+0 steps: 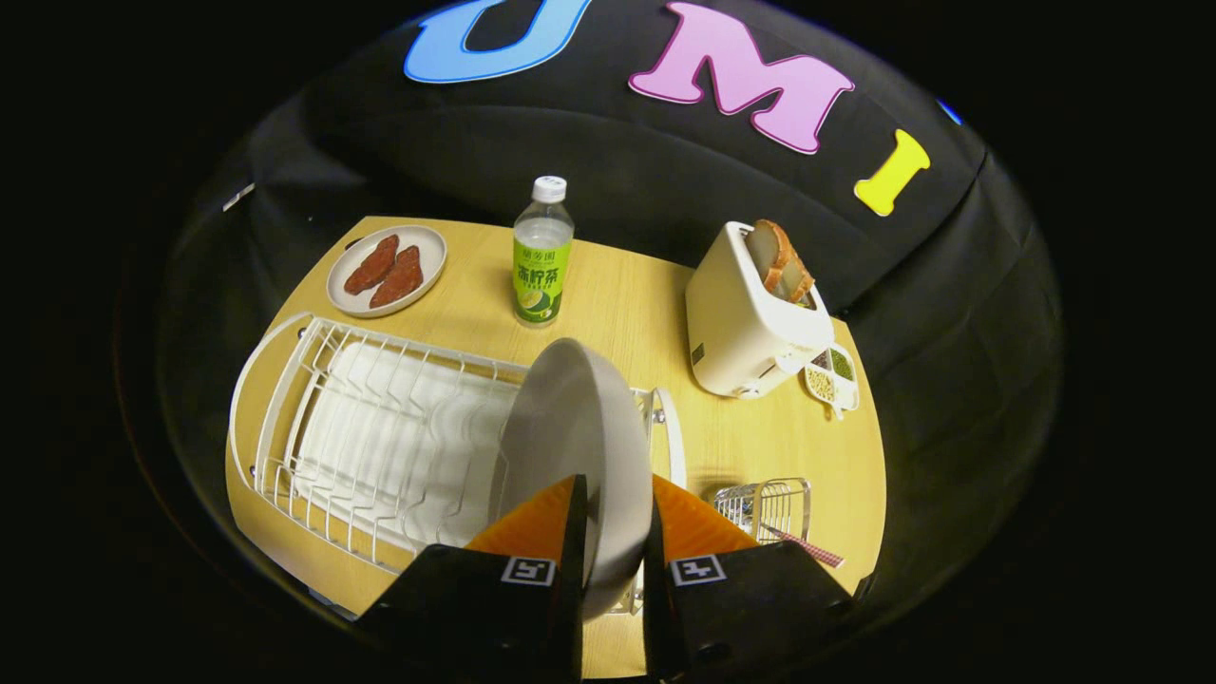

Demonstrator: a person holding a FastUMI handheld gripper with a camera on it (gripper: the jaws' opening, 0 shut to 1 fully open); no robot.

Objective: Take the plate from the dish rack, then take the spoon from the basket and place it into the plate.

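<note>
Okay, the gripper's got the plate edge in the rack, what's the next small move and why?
Probably lift straight up: the gripper has both fingers closed on the rim of the plate, which stands upright in the dish rack, so sideways pulling would likely catch its wires.

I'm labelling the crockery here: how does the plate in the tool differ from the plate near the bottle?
The held plate stands on edge at the dish rack, both fingers of the tool pressing on its rim; the far plate lies flat on the table beside the bottle. The held plate is bare; the far plate carries two reddish pieces of food. Both are round and pale.
</note>
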